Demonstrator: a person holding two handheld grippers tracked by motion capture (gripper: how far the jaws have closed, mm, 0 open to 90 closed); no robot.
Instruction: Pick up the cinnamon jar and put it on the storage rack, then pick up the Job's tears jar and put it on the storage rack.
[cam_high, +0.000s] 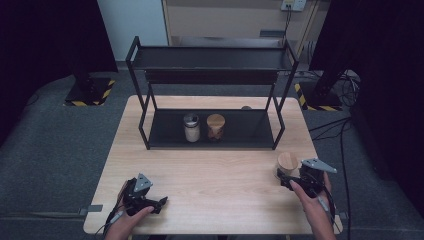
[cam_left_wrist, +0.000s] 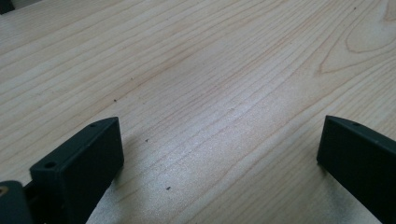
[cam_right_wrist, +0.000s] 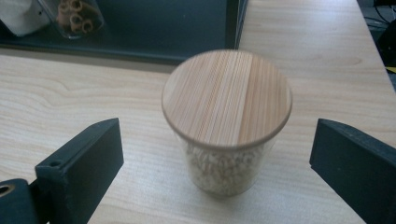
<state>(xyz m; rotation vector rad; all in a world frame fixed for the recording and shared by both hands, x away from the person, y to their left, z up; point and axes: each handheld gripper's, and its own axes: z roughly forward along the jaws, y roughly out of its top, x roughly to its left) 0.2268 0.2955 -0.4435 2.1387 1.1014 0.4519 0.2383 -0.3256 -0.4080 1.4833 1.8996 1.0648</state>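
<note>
Jar (cam_right_wrist: 226, 126) with a wooden lid stands on the table (cam_high: 215, 170) at four o'clock, between the wide-open jaws of the right gripper (cam_high: 292, 177), which should probably centre lower before closing; the left gripper (cam_high: 150, 200) rests open at seven o'clock.

Left claw (cam_left_wrist: 219, 154) jaws running off bottom and right edges in left gripper view. Right claw (cam_right_wrist: 217, 158) jaws likewise getting cropped. Glass jar (cam_right_wrist: 226, 126) lid blurring slightly; grainy filling too indistinct to name. Two shelf jars (cam_right_wrist: 51, 16) getting cut by top edge. Small dark thing (cam_high: 246, 107) behind rack (cam_high: 210, 95) too small to tell. Worktop (cam_high: 210, 170) near edge running out of frame.
</note>
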